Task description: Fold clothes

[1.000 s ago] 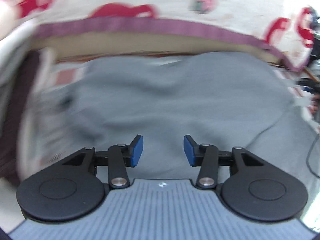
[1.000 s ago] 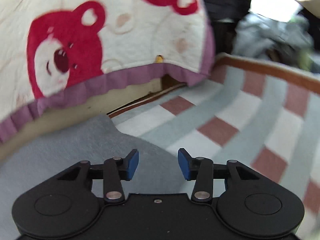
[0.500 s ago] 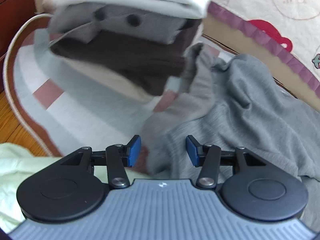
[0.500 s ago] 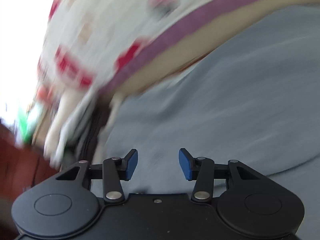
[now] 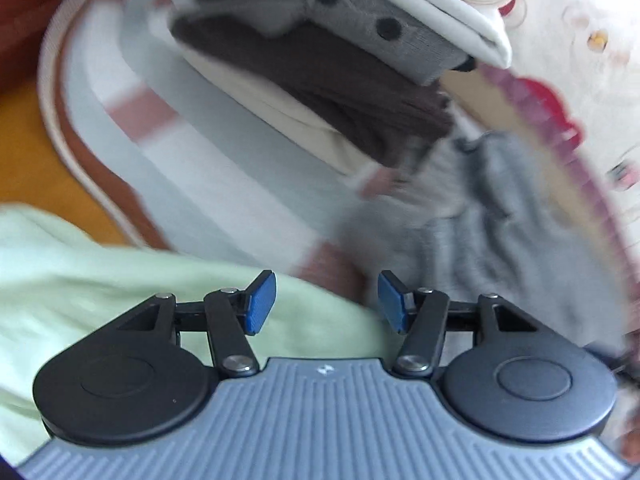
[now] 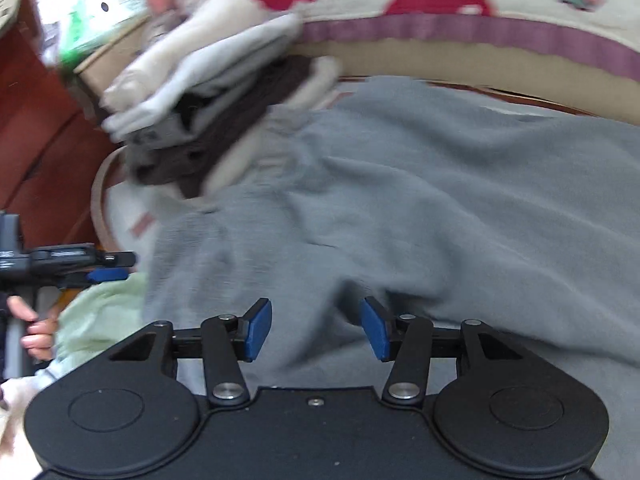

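Note:
A rumpled grey garment [image 6: 420, 200] lies spread over the striped bed cover; in the left wrist view the grey garment [image 5: 500, 240] is at the right. A pale green garment [image 5: 100, 280] lies under my left gripper [image 5: 326, 302], whose jaws are opening with nothing pinched between the blue pads. My right gripper [image 6: 316, 330] hovers over the grey garment's near edge, jaws opening, pads not pressing cloth. The left gripper [image 6: 108, 268] also shows at the left of the right wrist view, held by a hand [image 6: 36, 328].
A stack of folded clothes [image 5: 340, 60], white, grey, brown and cream, sits at the bed's far corner; the same stack [image 6: 208, 112] shows in the right wrist view. A cartoon-print blanket with a purple hem [image 6: 480, 32] lies behind. Wooden floor [image 5: 24, 140] at left.
Both grippers swung left across the bed and rolled. The left one now hangs over the pale green garment; the right now faces the grey garment and the stack. Both jaws stand wider.

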`<state>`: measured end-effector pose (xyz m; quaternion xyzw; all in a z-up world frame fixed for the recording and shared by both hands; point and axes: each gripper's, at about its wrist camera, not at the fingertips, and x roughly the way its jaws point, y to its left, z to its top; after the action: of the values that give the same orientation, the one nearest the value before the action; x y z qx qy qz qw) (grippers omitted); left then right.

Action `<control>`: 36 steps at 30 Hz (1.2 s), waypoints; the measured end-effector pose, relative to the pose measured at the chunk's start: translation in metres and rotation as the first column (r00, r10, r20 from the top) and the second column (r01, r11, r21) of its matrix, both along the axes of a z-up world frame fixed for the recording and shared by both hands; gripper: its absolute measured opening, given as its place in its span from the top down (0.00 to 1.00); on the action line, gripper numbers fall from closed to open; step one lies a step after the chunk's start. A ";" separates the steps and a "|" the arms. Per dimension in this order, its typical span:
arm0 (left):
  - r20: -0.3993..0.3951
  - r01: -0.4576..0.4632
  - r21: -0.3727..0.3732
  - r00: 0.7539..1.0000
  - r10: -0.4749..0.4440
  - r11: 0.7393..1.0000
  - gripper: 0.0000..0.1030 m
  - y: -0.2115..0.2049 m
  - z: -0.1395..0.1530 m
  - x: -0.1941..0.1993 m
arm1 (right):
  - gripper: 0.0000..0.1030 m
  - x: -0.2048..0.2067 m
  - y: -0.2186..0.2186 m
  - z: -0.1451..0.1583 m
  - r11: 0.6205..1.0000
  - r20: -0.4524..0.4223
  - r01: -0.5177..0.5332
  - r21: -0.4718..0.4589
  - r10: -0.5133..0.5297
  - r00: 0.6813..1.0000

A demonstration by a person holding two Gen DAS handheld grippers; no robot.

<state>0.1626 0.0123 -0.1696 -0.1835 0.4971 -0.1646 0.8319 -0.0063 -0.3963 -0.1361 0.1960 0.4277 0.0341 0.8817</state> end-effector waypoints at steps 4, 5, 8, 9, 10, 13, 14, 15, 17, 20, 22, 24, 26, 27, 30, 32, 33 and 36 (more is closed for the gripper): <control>-0.041 0.034 -0.052 0.999 -0.036 0.998 0.39 -0.024 -0.019 0.017 | 0.46 -0.070 -0.049 -0.016 0.957 -0.053 0.287 -0.031 -0.288 0.956; -0.063 0.035 -0.054 0.997 -0.038 0.998 0.39 -0.029 -0.024 0.021 | 0.46 -0.094 -0.064 -0.021 0.928 -0.073 0.370 -0.046 -0.373 0.925; -0.094 0.044 -0.082 0.994 -0.051 0.996 0.39 -0.040 -0.032 0.025 | 0.46 -0.175 -0.108 -0.025 0.801 -0.111 0.576 -0.161 -0.595 0.796; -0.085 0.046 -0.085 0.995 -0.053 0.995 0.39 -0.041 -0.032 0.024 | 0.46 -0.204 -0.120 -0.023 0.745 -0.119 0.633 -0.209 -0.662 0.740; -0.074 0.040 -0.080 0.996 -0.046 0.996 0.39 -0.041 -0.031 0.022 | 0.46 -0.232 -0.133 -0.021 0.684 -0.123 0.683 -0.256 -0.724 0.678; -0.032 0.012 -0.075 0.999 -0.014 0.997 0.39 -0.037 -0.025 0.012 | 0.46 -0.314 -0.164 -0.012 0.498 -0.102 0.805 -0.323 -0.864 0.494; -0.020 0.005 -0.078 1.000 -0.006 0.997 0.39 -0.037 -0.023 0.010 | 0.46 -0.339 -0.169 -0.008 0.451 -0.084 0.833 -0.321 -0.889 0.449; -0.018 0.007 -0.070 1.000 -0.008 0.998 0.39 -0.038 -0.022 0.010 | 0.45 -0.359 -0.169 -0.008 0.421 -0.072 0.848 -0.323 -0.904 0.421; -0.021 0.016 -0.048 1.000 -0.017 0.999 0.39 -0.042 -0.018 0.011 | 0.43 -0.391 -0.164 -0.014 0.378 -0.056 0.865 -0.329 -0.922 0.382; -0.038 0.000 -0.018 0.999 0.000 1.000 0.39 -0.047 -0.012 0.014 | 0.42 -0.422 -0.155 -0.037 0.347 -0.071 0.895 -0.279 -0.937 0.341; -0.043 -0.020 0.014 0.999 0.020 1.000 0.39 -0.054 -0.006 0.012 | 0.42 -0.433 -0.148 -0.051 0.323 -0.076 0.913 -0.248 -0.946 0.314; -0.027 -0.017 0.050 0.999 0.019 0.999 0.39 -0.062 0.002 0.007 | 0.40 -0.437 -0.139 -0.063 0.305 -0.071 0.929 -0.210 -0.952 0.297; -0.011 -0.030 0.071 0.999 0.031 0.997 0.39 -0.065 0.007 -0.001 | 0.38 -0.444 -0.141 -0.072 0.256 -0.060 0.952 -0.167 -0.967 0.249; -0.004 -0.042 0.067 0.999 0.042 0.997 0.39 -0.065 0.009 -0.004 | 0.37 -0.446 -0.144 -0.076 0.229 -0.048 0.966 -0.117 -0.973 0.225; -0.019 -0.091 0.028 0.996 0.091 0.996 0.39 -0.060 0.006 -0.015 | 0.37 -0.448 -0.158 -0.086 0.172 -0.003 0.984 0.049 -0.985 0.173; -0.030 -0.111 0.029 0.993 0.112 0.993 0.39 -0.059 0.005 -0.022 | 0.37 -0.442 -0.168 -0.086 0.175 0.036 0.980 0.099 -0.984 0.173; -0.022 -0.112 0.044 0.993 0.113 0.993 0.39 -0.062 0.006 -0.024 | 0.39 -0.437 -0.172 -0.083 0.189 0.062 0.977 0.097 -0.981 0.184; 0.037 -0.113 0.124 0.993 0.109 0.986 0.39 -0.073 0.014 -0.032 | 0.50 -0.416 -0.177 -0.066 0.248 0.161 0.968 0.032 -0.957 0.240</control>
<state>0.1304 -0.0612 -0.1560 -0.1556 0.4828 -0.0890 0.8572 -0.4228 -0.5737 -0.2020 0.3808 0.1528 -0.5143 0.7531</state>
